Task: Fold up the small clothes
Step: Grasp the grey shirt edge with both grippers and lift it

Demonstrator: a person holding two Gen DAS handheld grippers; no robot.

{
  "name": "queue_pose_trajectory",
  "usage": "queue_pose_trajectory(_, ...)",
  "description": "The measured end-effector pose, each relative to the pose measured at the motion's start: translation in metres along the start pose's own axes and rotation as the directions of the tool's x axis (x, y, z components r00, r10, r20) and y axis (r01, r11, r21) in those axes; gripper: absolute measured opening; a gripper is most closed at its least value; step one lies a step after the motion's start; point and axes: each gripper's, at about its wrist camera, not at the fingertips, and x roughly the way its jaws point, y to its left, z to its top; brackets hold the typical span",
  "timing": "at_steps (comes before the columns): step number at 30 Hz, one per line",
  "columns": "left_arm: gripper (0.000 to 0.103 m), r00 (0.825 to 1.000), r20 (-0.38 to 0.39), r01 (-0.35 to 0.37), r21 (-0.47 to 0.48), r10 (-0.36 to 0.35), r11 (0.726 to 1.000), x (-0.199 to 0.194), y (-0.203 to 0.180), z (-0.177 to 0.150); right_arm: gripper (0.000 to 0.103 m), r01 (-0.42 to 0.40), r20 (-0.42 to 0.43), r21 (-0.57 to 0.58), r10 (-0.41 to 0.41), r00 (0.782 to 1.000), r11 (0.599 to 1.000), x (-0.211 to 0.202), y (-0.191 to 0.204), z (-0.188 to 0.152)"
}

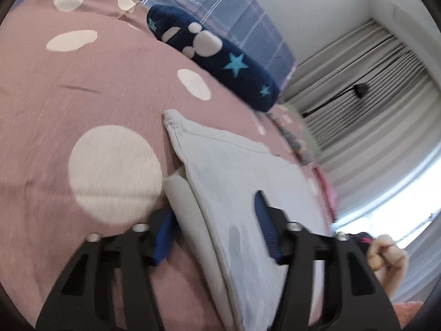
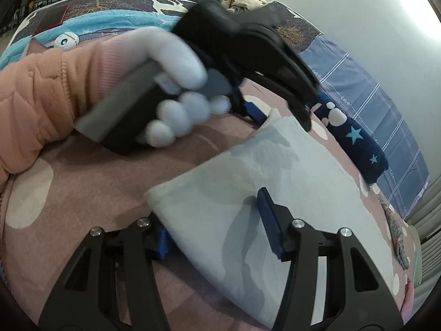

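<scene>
The left gripper (image 1: pixel 217 220) straddled the near edge of the pale folded garment (image 1: pixel 248 171), one blue pad on top, the other beside the fold; whether it pinched the cloth I could not tell; the right gripper (image 2: pixel 217 226) likewise stood partly open over the garment's corner, grip unclear; the garment lay on a pink spotted bedcover (image 1: pixel 82 96), near a navy starred cushion (image 1: pixel 220 58); a gloved hand (image 2: pixel 176 66) held the left tool.

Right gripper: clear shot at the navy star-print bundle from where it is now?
Probably yes. The right gripper straddles the pale folded garment, and the navy star-print bundle lies beyond it on the pink bedspread, nothing between. The left gripper works the garment's far corner, off that line.
</scene>
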Motion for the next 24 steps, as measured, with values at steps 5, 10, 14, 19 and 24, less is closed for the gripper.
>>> queue_pose_trajectory(5,0.008,0.998,-0.021,-0.064,-0.024,0.063,0.998,0.012,-0.011,0.006,0.014,-0.061,0.03,0.133,0.057,0.998,0.989,-0.007,-0.026,-0.003)
queue_pose_trajectory(10,0.008,0.994,0.002,-0.11,0.037,0.11,0.993,0.008,-0.046,0.017,0.012,-0.104,0.12,0.239,0.077,0.99,0.966,-0.031,-0.057,-0.011)
queue_pose_trajectory(14,0.008,0.989,0.007,-0.147,0.054,0.147,0.988,0.016,-0.074,0.026,0.012,-0.112,0.168,0.292,0.064,0.984,0.95,-0.052,-0.078,-0.018)
queue_pose_trajectory(19,0.008,0.984,0.029,-0.176,0.089,0.174,0.98,0.03,-0.11,0.031,0.01,-0.139,0.211,0.412,0.054,0.976,0.9,-0.072,-0.122,-0.042)
queue_pose_trajectory(24,0.008,0.977,0.026,-0.211,0.127,0.21,0.969,0.055,-0.147,0.031,0.009,-0.187,0.232,0.544,0.067,0.97,0.818,-0.074,-0.171,-0.081)
